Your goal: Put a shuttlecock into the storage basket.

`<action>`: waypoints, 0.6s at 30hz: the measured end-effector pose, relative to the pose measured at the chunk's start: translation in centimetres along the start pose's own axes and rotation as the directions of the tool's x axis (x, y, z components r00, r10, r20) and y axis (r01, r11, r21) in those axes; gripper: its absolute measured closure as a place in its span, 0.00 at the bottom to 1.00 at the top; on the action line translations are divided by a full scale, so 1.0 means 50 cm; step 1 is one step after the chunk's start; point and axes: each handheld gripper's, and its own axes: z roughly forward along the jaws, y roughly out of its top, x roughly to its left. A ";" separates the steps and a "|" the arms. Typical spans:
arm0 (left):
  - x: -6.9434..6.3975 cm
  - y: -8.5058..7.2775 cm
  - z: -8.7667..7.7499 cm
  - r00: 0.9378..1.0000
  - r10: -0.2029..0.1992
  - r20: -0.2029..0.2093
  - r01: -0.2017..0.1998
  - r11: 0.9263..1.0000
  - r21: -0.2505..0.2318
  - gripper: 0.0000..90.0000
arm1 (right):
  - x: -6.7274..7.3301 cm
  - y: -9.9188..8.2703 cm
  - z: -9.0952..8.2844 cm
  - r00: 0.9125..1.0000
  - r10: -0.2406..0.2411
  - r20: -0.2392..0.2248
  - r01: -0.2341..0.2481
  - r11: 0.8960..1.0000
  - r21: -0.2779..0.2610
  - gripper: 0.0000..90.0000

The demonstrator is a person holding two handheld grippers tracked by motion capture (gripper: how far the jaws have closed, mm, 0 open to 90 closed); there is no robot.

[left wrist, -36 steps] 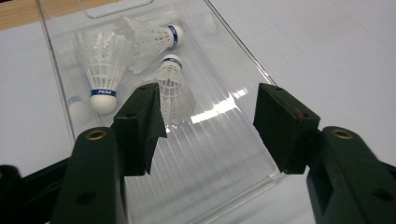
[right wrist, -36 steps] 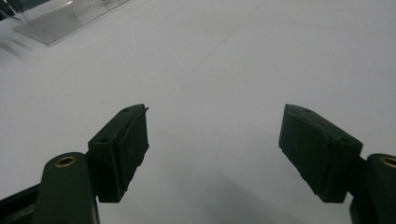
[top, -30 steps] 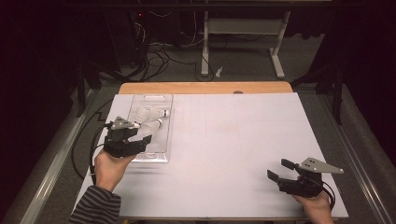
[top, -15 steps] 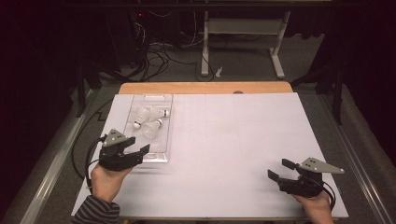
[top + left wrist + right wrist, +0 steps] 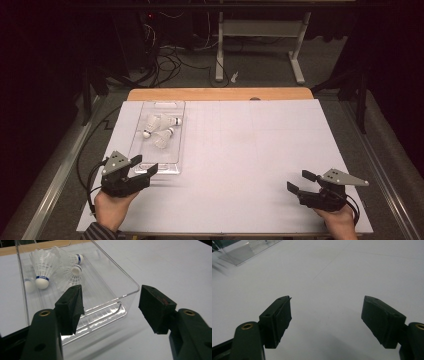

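Withdrawn from the clear tray [image 5: 172, 165] holding seemingly three shuttlecocks [image 5: 161, 138], left claw [image 5: 145, 167] has just been opening, nothing between; right claw [image 5: 300, 181] gapes.

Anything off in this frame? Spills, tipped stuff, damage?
Nothing stands out. Three shuttlecocks lie on their sides inside the clear tray, which sits flat and square on the white table. Both tongs, left and right, are open with nothing between them.

Three white feathered shuttlecocks [image 5: 159, 129] are seen lying on their sides, clustered together in the far half of a clear plastic tray [image 5: 170, 162].
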 end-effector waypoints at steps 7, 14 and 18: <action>0.000 -0.020 -0.019 0.999 -0.013 0.033 0.013 1.000 -0.018 0.40 | -0.001 0.000 0.000 1.000 0.002 0.004 -0.002 1.000 0.001 0.27; 0.002 -0.037 -0.027 0.999 -0.022 0.047 0.024 0.999 -0.031 0.40 | -0.001 0.000 -0.001 1.000 0.003 0.004 -0.003 1.000 0.000 0.27; 0.002 -0.049 -0.030 0.998 -0.026 0.056 0.027 0.999 -0.026 0.39 | -0.001 0.000 -0.001 1.000 0.003 0.005 -0.003 1.000 0.000 0.27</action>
